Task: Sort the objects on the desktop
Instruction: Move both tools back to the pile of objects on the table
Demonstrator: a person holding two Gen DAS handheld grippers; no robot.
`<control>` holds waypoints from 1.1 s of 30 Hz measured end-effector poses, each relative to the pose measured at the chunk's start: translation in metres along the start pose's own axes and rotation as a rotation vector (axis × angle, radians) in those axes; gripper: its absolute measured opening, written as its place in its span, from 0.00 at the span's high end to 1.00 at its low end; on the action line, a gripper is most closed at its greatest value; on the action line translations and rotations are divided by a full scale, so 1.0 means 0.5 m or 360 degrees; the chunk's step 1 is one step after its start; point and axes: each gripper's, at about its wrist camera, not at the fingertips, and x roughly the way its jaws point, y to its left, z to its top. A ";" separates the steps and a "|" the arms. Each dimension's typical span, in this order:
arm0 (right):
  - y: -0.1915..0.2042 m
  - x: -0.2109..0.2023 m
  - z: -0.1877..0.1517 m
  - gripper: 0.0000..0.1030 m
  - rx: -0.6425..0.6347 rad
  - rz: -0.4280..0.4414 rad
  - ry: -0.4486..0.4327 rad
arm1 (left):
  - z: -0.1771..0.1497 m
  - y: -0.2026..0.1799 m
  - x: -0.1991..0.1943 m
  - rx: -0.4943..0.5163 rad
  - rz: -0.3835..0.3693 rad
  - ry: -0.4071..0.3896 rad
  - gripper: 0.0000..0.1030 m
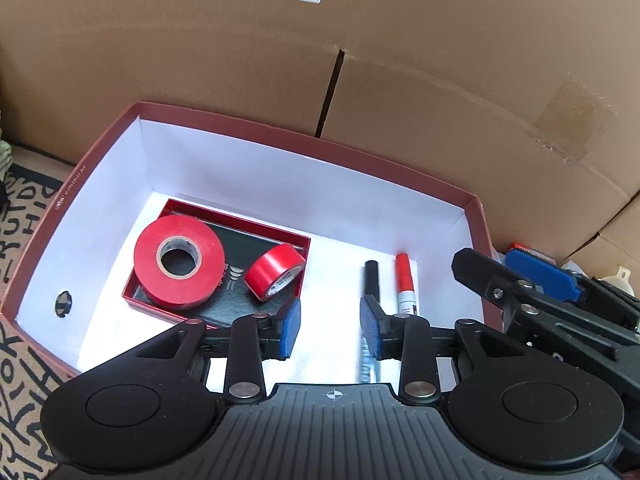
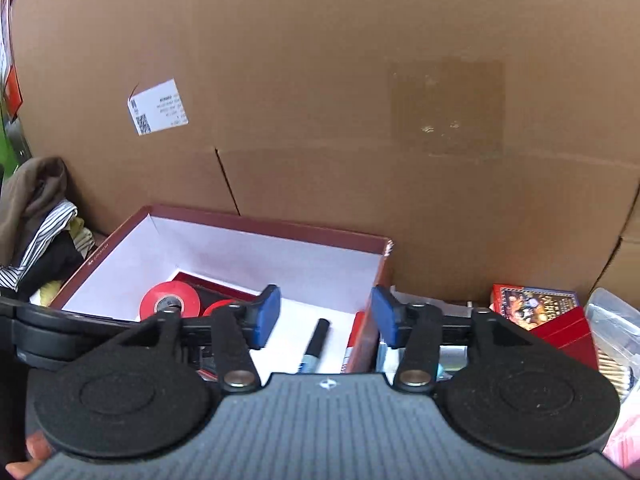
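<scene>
Grippers hover over a maroon box with a white lining, both empty. The left gripper holds its jaws apart above the box's near edge; a black marker and a red marker lie side by side just ahead of its right finger. Two red tape rolls rest in a small red tray toward the box's left side. The right gripper, jaws apart, straddles the box's right wall.

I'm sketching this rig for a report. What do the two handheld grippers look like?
Both match. The left gripper and right gripper have black linkage arms with silver pivot pins, two round black discs, a ribbed grey body with a small crosshair mark, and blue textured pads on the fingers. No cables show.
</scene>
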 end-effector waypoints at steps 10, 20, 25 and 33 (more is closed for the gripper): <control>-0.100 -0.106 -0.040 0.16 -0.0041 0.0154 -0.0023 | -0.072 -0.050 -0.073 0.0139 0.0016 -0.0152 0.14; -0.251 -0.334 -0.193 0.00 -0.0251 0.0035 -0.0300 | -0.235 -0.158 -0.168 0.0305 -0.0107 -0.0375 0.00; -0.311 -0.418 -0.296 0.00 -0.0432 -0.0164 -0.0395 | -0.352 -0.236 -0.145 0.0432 -0.0081 -0.0342 0.00; -0.361 -0.415 -0.371 0.00 -0.0491 -0.0273 -0.0305 | -0.451 -0.361 -0.064 0.0505 -0.0118 -0.0192 0.00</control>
